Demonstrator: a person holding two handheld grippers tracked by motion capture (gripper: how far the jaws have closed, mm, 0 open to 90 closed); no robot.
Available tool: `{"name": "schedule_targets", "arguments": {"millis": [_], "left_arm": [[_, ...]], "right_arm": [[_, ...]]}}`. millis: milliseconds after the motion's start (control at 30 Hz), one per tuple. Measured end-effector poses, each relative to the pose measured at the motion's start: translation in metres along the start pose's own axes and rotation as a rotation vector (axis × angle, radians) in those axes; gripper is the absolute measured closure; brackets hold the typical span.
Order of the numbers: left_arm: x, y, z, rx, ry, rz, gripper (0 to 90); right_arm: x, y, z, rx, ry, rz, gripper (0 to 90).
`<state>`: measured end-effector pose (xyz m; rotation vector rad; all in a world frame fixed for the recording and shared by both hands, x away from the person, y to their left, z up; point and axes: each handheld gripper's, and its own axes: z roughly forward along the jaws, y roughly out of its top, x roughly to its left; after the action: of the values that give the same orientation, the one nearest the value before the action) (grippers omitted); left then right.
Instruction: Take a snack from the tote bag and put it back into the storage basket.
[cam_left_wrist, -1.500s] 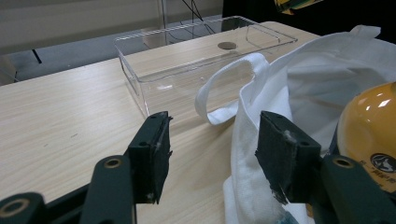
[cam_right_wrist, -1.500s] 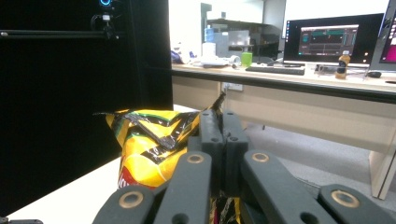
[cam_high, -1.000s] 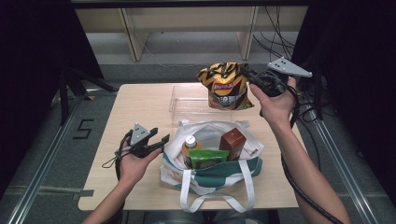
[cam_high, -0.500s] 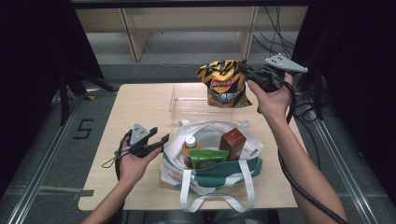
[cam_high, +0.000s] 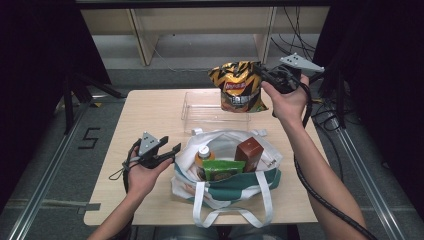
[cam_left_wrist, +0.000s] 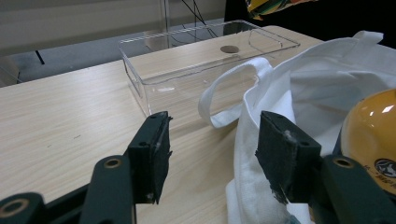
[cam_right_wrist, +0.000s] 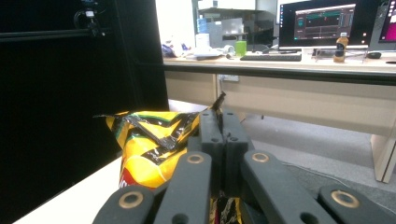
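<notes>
Chip bag held aloft above far worktop edge, at 12 o'clock from tote bag, over clear tray. Right tool clamped tight on bag's top corner, jaws pressed together. Left tool at 9 o'clock of tote, jaws apart, nothing between them, just beside white tote fabric. Inside tote: bottle, green packet, brown box.

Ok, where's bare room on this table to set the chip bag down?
The clear tray behind the tote bag lies empty. Bare tabletop runs along the tray's left, ahead of the left gripper. The tote itself is crowded. The right gripper holds the chip bag above the tray.
</notes>
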<state>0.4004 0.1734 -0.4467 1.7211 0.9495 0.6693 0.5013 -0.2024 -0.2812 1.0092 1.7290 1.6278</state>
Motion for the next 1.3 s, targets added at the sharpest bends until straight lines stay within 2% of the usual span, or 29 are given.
{"name": "schedule_targets", "arguments": {"millis": [33,67,100,167,267,300,333,367,400,433,500,533,700,767,800,900,933,1067,1267,1300], "left_arm": [[0.000,0.000,0.000,0.000,0.001,-0.001,43.7],[0.000,0.000,0.000,-0.001,0.001,-0.001,43.7],[0.000,0.000,0.000,-0.002,0.000,-0.002,43.7],[0.000,0.000,0.000,0.001,0.002,-0.006,43.7],[0.000,0.000,0.000,-0.002,0.001,-0.004,43.7],[0.000,0.000,0.000,-0.002,0.001,-0.006,43.7],[-0.001,0.000,0.000,-0.002,0.001,-0.005,43.7],[-0.001,0.000,0.000,-0.002,0.001,-0.006,43.6],[-0.001,0.000,0.000,-0.002,0.000,-0.005,43.7],[-0.001,0.000,0.000,-0.002,0.001,-0.006,43.7],[-0.001,0.000,0.000,-0.002,0.001,-0.006,43.7],[0.001,0.001,0.001,-0.012,-0.010,0.012,43.7],[0.001,0.001,-0.001,-0.004,0.003,-0.001,43.7],[0.001,0.001,-0.001,-0.007,0.004,-0.005,43.7],[0.001,0.001,-0.001,-0.008,0.004,-0.005,43.7],[0.001,0.001,-0.001,-0.008,0.004,-0.007,43.7],[0.001,0.001,-0.001,-0.008,0.004,-0.007,43.6],[0.001,0.001,-0.001,-0.008,0.004,-0.007,43.6],[0.001,0.001,-0.001,-0.009,0.002,0.001,43.6],[0.001,0.001,-0.001,-0.008,0.003,-0.006,43.6]], "right_arm": [[-0.001,0.000,0.002,-0.001,0.001,-0.014,90.0],[0.000,0.000,0.003,0.004,-0.003,0.010,90.0],[-0.001,0.000,0.004,0.001,-0.004,-0.007,90.0],[-0.001,0.000,0.006,0.005,-0.005,0.004,90.0],[-0.003,-0.001,0.010,0.003,-0.009,-0.003,90.0],[-0.001,0.000,0.010,0.010,-0.010,0.018,90.0],[-0.002,0.000,0.012,0.004,-0.008,-0.001,90.0],[-0.001,0.000,0.013,0.007,-0.012,0.017,90.0],[-0.002,0.000,0.014,0.006,-0.012,0.002,90.0],[-0.001,0.000,0.015,0.012,-0.015,0.014,90.0],[-0.003,0.000,0.018,0.008,-0.011,0.005,90.0],[-0.003,0.000,0.019,0.009,-0.015,0.007,90.0],[-0.003,0.000,0.022,0.011,-0.022,0.021,90.0],[-0.004,0.001,0.024,0.015,-0.025,0.010,90.0],[-0.003,0.001,0.024,0.020,-0.024,0.020,90.0],[-0.005,0.001,0.027,0.017,-0.030,0.007,90.0],[-0.004,0.001,0.027,0.021,-0.026,0.024,90.0],[-0.006,0.001,0.030,0.019,-0.026,0.013,90.0],[-0.006,0.002,0.033,0.024,-0.036,0.025,90.0],[-0.007,0.002,0.034,0.023,-0.033,0.013,90.0]]}}
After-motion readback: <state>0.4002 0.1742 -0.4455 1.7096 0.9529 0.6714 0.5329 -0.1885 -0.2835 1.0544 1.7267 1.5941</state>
